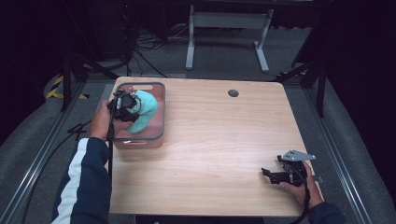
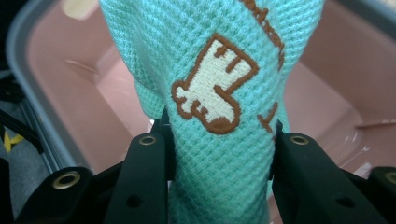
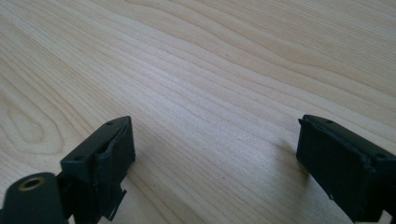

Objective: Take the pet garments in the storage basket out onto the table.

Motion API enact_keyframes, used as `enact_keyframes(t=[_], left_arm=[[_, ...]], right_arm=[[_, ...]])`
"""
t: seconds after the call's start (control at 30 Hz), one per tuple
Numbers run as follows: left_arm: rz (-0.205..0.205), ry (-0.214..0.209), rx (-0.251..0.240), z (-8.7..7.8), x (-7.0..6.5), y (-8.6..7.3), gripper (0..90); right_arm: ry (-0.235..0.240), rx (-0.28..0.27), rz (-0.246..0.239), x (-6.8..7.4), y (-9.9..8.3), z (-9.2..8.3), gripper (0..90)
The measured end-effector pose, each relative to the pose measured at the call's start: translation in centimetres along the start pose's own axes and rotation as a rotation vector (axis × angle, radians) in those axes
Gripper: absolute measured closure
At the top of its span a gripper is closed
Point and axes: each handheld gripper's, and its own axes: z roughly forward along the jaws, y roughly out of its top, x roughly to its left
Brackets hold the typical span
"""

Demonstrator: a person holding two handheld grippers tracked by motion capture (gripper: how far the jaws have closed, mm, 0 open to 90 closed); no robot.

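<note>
One mint waffle-weave towel, long axis vertical, pinched in left gripper jaws above pink bin. Right gripper jaws open, empty, far across surface.

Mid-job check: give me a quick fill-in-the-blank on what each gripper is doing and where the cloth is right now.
1. The left gripper is shut on a ____ green waffle-weave cloth.
2. The cloth hangs over a pink ____ with a grey rim.
3. The right gripper has its fingers ____, with nothing between them.
4. The right gripper sits over the bare wooden ____.

Missing words: mint; bin; open; table
</note>
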Motion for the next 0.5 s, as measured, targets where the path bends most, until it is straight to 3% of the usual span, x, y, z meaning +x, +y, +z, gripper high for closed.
enact_keyframes(t=[0.1,0.17,0.2,0.33,0.5], left_arm=[[-0.019,0.007,-0.040,-0.9,0.1,-0.3,66.1],[-0.016,0.009,-0.042,-1.2,0.1,-0.3,66.1],[-0.021,0.009,-0.069,-1.7,0.0,-0.4,66.1],[-0.017,0.007,-0.101,-2.8,-0.2,-0.3,66.1],[0.021,-0.001,-0.174,-5.2,-1.4,0.3,66.1]], right_arm=[[-0.003,-0.001,0.000,0.0,0.0,0.0,12.3],[-0.004,-0.001,-0.002,0.0,0.0,0.0,12.4],[-0.004,-0.001,-0.002,0.0,0.0,0.0,12.4],[-0.004,-0.001,-0.002,0.0,0.0,0.0,12.4],[-0.003,-0.001,-0.003,0.0,0.0,0.0,12.4]])
